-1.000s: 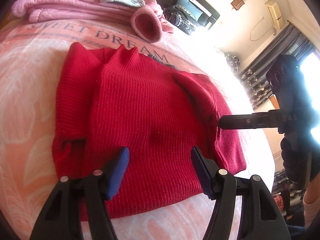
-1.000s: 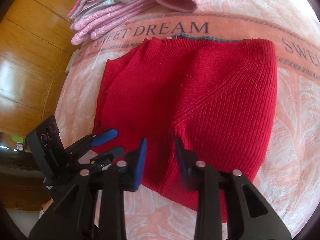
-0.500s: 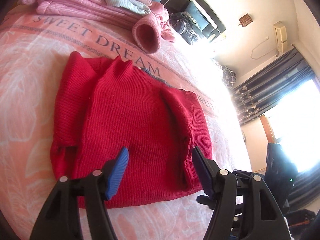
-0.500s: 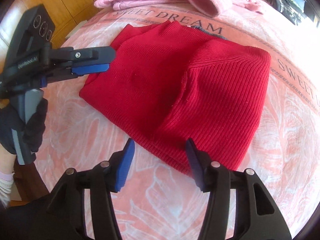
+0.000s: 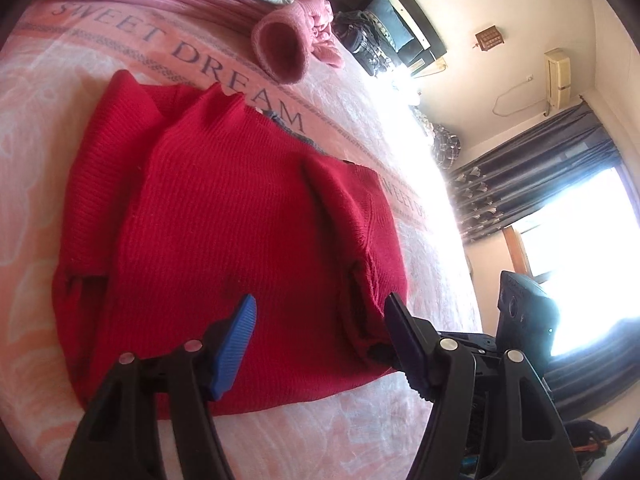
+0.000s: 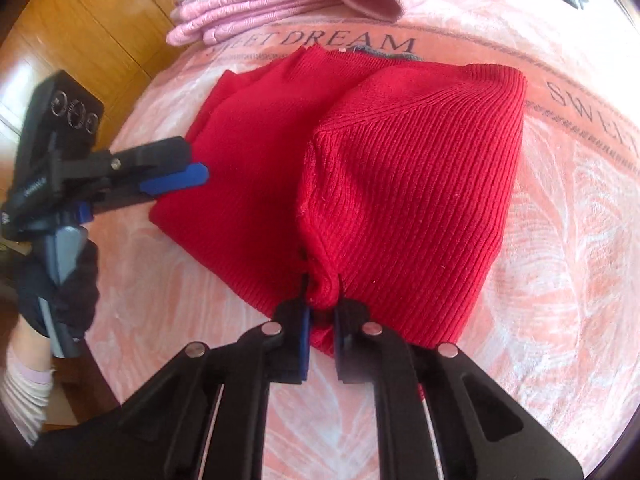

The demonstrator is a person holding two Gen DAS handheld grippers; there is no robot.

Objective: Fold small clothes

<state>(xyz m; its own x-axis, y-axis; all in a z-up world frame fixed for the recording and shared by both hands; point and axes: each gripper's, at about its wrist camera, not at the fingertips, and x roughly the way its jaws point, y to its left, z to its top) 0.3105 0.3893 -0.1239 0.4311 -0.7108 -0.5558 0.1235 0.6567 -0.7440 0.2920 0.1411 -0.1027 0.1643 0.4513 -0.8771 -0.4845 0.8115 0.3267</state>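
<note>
One red sweater (image 6: pixel 400 168), collar toward the lettering (image 6: pixel 348 42).

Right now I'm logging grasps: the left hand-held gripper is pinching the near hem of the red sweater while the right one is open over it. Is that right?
No, the sides are swapped. The right wrist view shows the right hand-held gripper shut on the red sweater at its near hem. The left hand-held gripper is the open one, its jaws spread above the sweater, as the left wrist view shows.
</note>
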